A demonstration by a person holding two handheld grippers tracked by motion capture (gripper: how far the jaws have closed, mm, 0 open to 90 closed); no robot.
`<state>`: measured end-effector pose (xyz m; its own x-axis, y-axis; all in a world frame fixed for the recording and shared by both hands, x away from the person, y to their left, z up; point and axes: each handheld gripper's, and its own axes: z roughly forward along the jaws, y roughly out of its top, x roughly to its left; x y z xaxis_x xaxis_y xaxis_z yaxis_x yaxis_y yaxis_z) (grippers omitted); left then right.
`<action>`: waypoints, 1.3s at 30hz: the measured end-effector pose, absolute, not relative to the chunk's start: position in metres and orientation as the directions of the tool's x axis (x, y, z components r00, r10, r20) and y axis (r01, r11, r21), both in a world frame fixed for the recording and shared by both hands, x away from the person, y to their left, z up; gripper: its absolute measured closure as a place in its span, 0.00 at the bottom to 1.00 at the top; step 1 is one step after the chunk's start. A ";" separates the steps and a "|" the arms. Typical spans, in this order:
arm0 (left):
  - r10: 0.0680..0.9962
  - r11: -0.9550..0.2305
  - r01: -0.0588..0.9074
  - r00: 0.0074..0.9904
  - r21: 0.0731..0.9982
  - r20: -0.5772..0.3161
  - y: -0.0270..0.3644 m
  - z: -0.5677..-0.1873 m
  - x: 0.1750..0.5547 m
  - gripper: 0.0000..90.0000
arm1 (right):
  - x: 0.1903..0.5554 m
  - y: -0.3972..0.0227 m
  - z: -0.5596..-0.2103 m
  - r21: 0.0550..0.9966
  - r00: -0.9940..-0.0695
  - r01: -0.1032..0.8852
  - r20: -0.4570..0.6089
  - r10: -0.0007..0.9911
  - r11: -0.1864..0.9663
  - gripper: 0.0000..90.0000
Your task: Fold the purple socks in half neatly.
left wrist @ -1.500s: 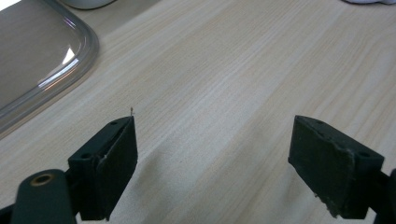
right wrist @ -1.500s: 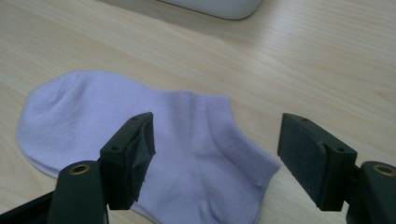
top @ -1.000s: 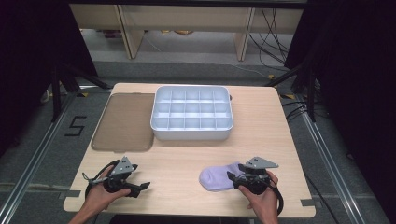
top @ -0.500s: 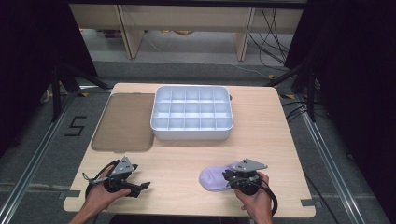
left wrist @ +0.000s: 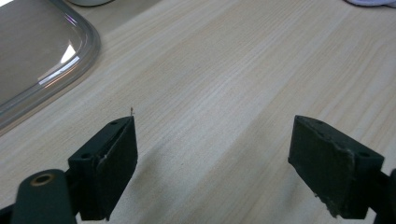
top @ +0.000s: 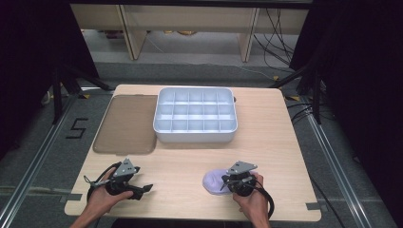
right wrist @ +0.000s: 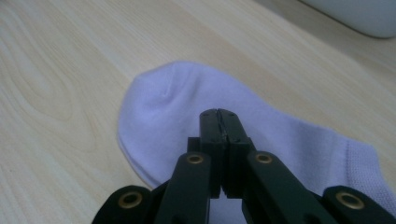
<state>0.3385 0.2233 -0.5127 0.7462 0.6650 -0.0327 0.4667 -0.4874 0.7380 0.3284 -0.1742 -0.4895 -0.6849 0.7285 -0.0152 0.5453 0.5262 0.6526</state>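
Two grippers work the near edge of our worktop [top: 280, 137], and the risk sits with the right one. At far left a smoky translucent lid [top: 126, 124] lies flat, and just beside it stands a white compartment tray [top: 195, 137], every cell bare. Nearer us, our left gripper [top: 142, 189] rests low over bare wood with its fingers [left wrist: 114, 161] spread wide and nothing between them. Well apart to the right lies a pale lilac sock [top: 215, 182], flat on the wood, well short of the tray. Our right gripper [right wrist: 220, 122] has just been closing over it, and its fingers [right wrist: 233, 135] now stand pressed together at the middle of the sock. Whether any cloth is caught between them we cannot tell; from the right gripper view the tips look to meet above or on the fabric rather than around a fold.

That is the danger, in our judgement: a lift from here may bring up nothing, or only a thin pinch of knit that slips free partway to the tray. A single-layer catch could also let the sock unfold and drape over the tray wall instead of dropping into one cell. Pressing harder risks dragging the sock along the wood.
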 end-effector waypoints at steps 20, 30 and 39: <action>0.672 -0.478 0.475 0.739 0.739 -0.040 0.223 -0.514 0.340 0.17 | 0.324 -0.137 -0.500 0.612 -0.744 0.527 -0.001 0.668 0.589 1.00; 0.674 -0.461 0.482 0.736 0.745 -0.060 0.223 -0.513 0.340 0.17 | 0.327 -0.106 -0.504 0.639 -0.810 0.454 0.005 0.587 0.621 1.00; 0.669 -0.469 0.482 0.741 0.740 -0.058 0.223 -0.513 0.340 0.17 | 0.325 -0.086 -0.504 0.633 -0.839 0.434 0.024 0.544 0.641 1.00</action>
